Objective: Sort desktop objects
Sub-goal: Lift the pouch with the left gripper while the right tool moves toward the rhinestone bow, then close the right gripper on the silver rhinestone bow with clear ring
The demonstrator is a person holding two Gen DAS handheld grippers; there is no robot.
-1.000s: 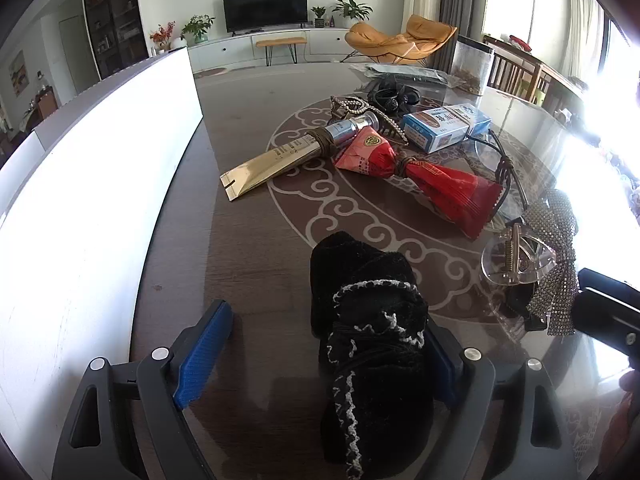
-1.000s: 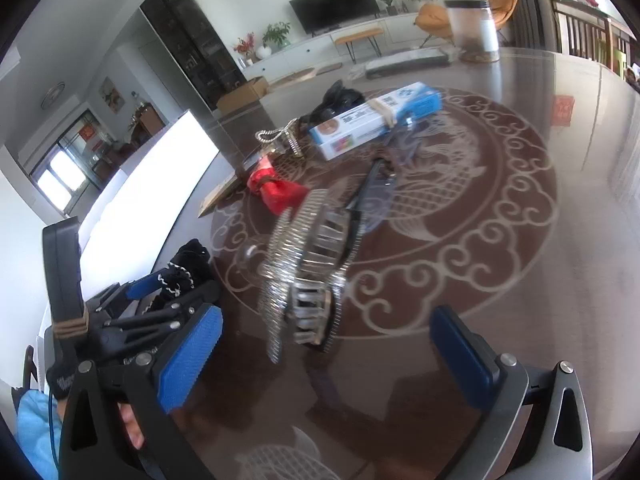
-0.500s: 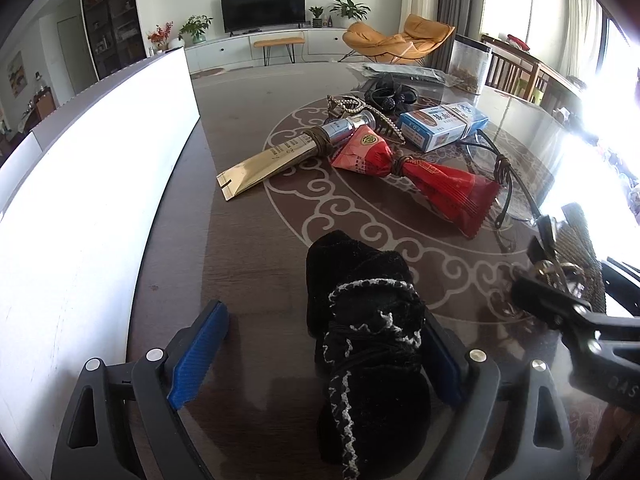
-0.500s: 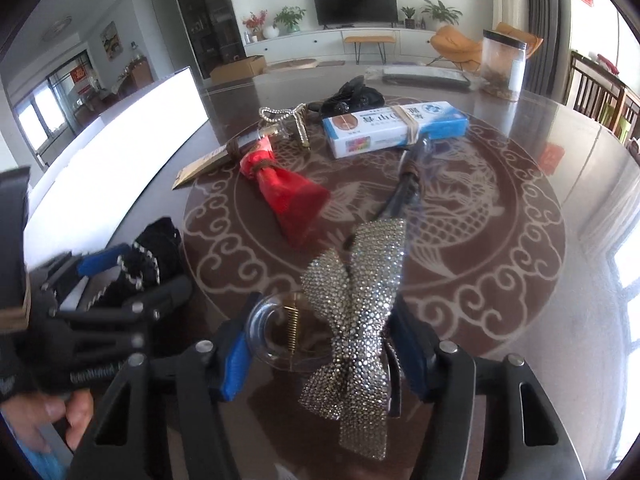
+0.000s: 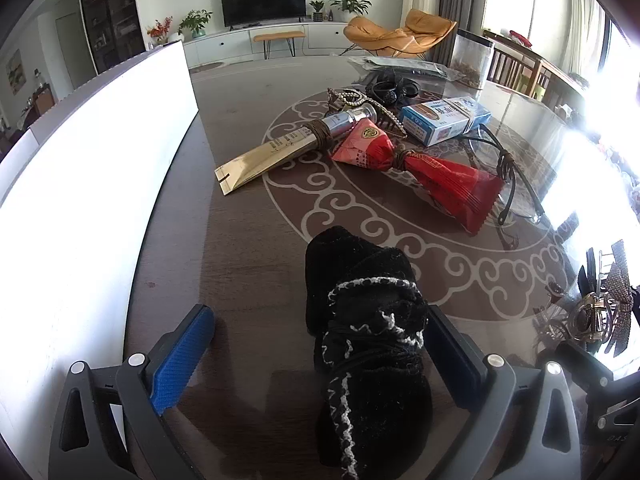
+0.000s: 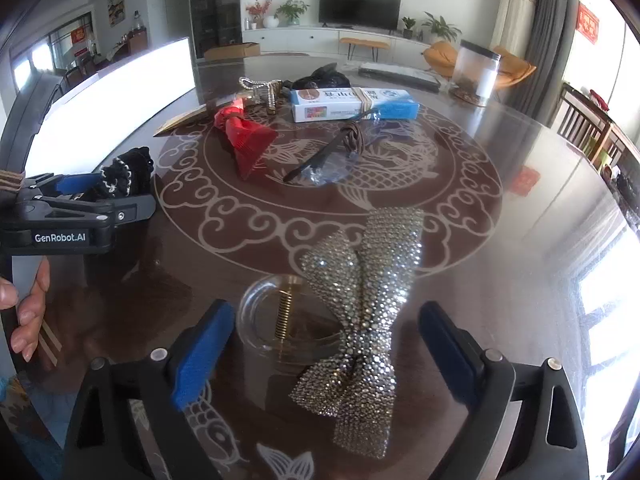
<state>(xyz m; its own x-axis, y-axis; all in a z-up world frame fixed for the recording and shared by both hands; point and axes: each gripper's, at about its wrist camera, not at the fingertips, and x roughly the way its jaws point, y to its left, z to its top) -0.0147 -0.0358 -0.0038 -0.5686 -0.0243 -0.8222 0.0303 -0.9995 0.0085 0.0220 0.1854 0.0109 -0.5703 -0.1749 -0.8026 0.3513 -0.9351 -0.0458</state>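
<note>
Your right tongs (image 6: 324, 356) have just spread around the rhinestone bow hair clip (image 6: 360, 320) on the table (image 6: 520, 240), long axis pointing far-right; your left tongs (image 5: 316, 356) have just spread, black sock (image 5: 368, 344) between, near end cut off

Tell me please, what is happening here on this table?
A person is sorting small items on a dark patterned table with a hand-held claw in each hand. The left claw is open; its jaws have just been opening around a black knitted sock bundle that lies between them. The right claw is open too, its jaws having just widened around a rhinestone bow hair clip lying on the table. A red snack packet, a gold tube and a blue box wait farther back.
</note>
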